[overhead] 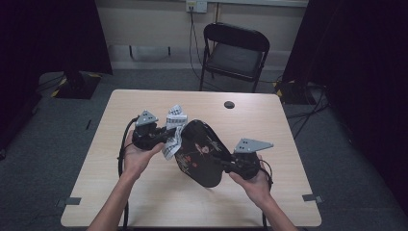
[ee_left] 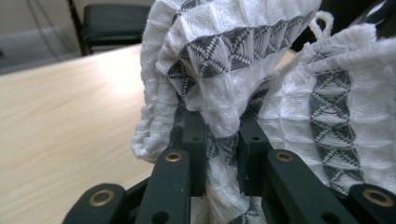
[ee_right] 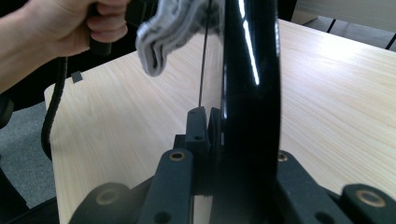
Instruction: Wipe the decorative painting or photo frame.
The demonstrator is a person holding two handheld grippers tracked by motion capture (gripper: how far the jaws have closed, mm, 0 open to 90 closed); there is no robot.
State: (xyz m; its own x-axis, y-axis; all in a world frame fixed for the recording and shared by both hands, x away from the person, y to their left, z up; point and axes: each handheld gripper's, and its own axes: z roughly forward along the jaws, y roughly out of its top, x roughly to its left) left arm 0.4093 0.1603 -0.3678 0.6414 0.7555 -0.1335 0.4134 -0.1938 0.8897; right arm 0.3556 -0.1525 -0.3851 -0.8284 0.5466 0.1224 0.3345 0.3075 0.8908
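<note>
A glossy black oval tray [overhead: 199,153] with a faint painted pattern is held tilted on edge above the wooden table [overhead: 144,202]. My right gripper [overhead: 226,162] is shut on its lower right rim; in the right gripper view the tray's edge [ee_right: 250,93] stands upright between the jaws. A white cloth [overhead: 174,130] with grey woven bands is bunched against the tray's upper left side. My left gripper [overhead: 166,136] is shut on that cloth, and the left gripper view has the cloth [ee_left: 224,144] pinched between the jaws.
A black folding chair [overhead: 235,53] stands behind the table's far edge. A small dark round cap [overhead: 229,104] sits in the table near the back. Cables trail on the floor at the right. Bare tabletop lies at the left and front.
</note>
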